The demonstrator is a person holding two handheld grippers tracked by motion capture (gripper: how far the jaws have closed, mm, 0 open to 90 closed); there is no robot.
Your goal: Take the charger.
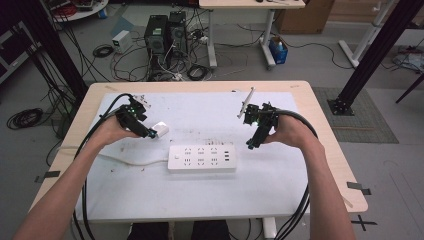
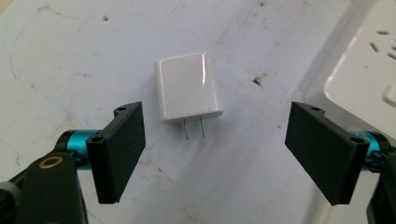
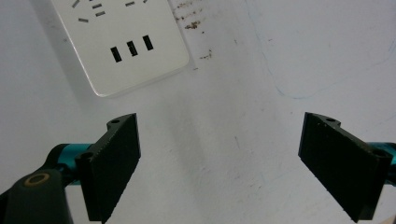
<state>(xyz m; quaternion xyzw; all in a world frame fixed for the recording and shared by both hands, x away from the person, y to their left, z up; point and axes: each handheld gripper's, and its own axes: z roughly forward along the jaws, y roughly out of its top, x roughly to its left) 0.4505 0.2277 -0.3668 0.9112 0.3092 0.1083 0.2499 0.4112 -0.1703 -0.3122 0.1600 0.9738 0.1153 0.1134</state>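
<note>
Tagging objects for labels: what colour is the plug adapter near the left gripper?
Glossy white, with two bare metal prongs; the plug adapter shows best in the left gripper view.

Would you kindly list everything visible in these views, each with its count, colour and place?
charger plug: 1, white, two prongs, lying on the mat just ahead of the left tool.
power strip: 1, white, mid-table, cord running left.
mat: 1, white, stained, covering most of the table.
table: 1, light wood.
computer towers: 2, black, on the floor beyond the table among cables.
left tool: 1, black, jaws open, charger plug ahead of the gap, untouched.
right tool: 1, black, jaws open, over bare mat beside the power strip.
forearms: 2, entering from the bottom edge.
</note>
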